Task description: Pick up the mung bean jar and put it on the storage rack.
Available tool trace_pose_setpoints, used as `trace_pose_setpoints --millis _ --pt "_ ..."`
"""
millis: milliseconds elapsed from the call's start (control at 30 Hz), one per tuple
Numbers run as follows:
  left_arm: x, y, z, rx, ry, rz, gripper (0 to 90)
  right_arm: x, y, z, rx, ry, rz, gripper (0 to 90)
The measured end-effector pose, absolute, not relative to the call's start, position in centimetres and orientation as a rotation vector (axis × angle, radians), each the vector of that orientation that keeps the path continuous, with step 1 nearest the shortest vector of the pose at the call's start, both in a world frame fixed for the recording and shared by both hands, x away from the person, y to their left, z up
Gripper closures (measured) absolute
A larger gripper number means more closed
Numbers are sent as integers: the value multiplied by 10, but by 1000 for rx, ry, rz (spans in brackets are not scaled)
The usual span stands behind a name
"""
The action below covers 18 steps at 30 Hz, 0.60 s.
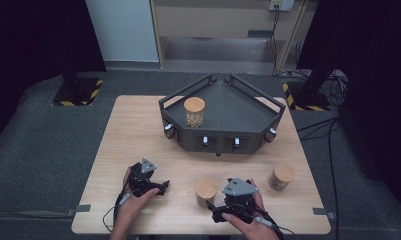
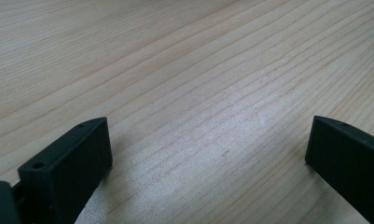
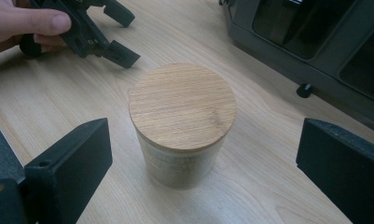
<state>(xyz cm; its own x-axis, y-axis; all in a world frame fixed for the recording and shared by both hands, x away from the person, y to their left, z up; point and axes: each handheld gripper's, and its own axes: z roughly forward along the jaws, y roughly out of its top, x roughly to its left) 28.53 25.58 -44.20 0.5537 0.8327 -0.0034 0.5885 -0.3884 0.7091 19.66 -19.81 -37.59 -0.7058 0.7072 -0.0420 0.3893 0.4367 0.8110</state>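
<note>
A glass jar with a round wooden lid [image 3: 182, 105] stands on the wooden table [image 1: 138, 130], just ahead of my right gripper [image 3: 204, 140]. Its black jaws stand wide on either side of the jar without touching it. From above, the same jar [image 1: 206, 192] is just left of the right gripper [image 1: 214, 210]. My left gripper [image 1: 163, 188] rests near the front left of the table, pointing right. Its jaws [image 2: 208, 140] are open over bare wood. The left gripper [image 3: 128, 37] and a hand also appear beyond the jar in the right gripper view.
A dark angular tray [image 1: 248, 92] with railings sits at the back centre, holding a filled jar with a wooden lid [image 1: 194, 111]. Another lidded jar [image 1: 281, 176] stands on the table at the front right. The tray's front wall [image 3: 287, 51] is close behind the near jar.
</note>
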Motion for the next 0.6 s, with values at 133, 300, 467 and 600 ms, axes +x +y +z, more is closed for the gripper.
trace_pose_setpoints --millis 133,300,467,600 --pt "285 256 -442 2120 1136 470 0 199 -194 -382 936 2325 1161 37" --pt "285 256 -442 2117 1139 468 0 201 -189 -389 937 2333 1161 38" --pt "285 256 -442 2118 1137 469 0 202 -189 -395 954 2319 1189 37" --pt "285 256 -442 2114 1139 469 0 204 -188 -400 955 2320 1189 37"
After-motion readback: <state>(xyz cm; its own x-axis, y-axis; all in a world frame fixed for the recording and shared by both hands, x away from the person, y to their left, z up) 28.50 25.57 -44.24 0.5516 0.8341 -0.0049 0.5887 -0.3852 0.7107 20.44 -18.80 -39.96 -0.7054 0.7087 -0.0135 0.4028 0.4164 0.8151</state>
